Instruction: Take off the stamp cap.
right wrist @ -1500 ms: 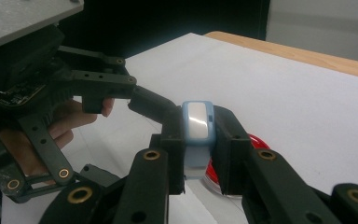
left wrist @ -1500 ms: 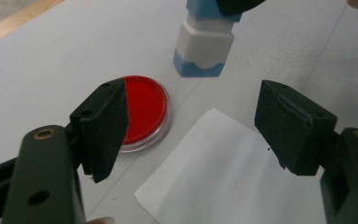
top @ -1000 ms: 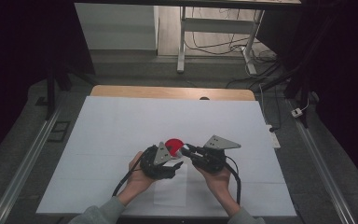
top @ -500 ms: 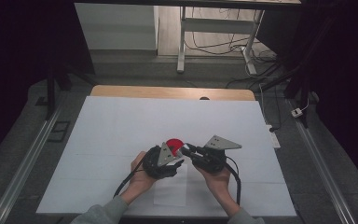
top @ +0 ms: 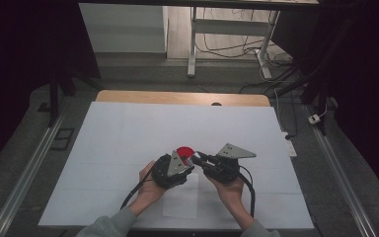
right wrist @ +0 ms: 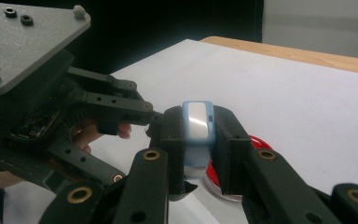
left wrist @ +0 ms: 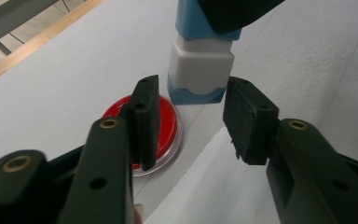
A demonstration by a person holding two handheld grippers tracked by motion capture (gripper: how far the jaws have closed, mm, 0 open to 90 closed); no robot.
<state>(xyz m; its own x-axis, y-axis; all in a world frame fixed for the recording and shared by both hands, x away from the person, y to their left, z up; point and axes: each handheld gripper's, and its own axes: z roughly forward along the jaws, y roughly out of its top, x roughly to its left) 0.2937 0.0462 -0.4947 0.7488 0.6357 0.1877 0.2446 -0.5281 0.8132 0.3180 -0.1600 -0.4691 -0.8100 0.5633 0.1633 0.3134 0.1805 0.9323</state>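
Now the left gripper (left wrist: pixel 189 121) jaws have just been closing around the white cap of the blue-and-white rectangular stamp (left wrist: pixel 200 65), not yet touching it. Right gripper (right wrist: pixel 198 154) clamps the stamp's body, held above the round red ink pad (left wrist: pixel 161 128). Cap removal looks next.

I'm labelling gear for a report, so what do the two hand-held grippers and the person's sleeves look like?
Both the left hand-held gripper and the right hand-held gripper are black, with brass-coloured rivets along the jaws, a grey triangular plate on top and a trailing black cable. The sleeves are grey-green.
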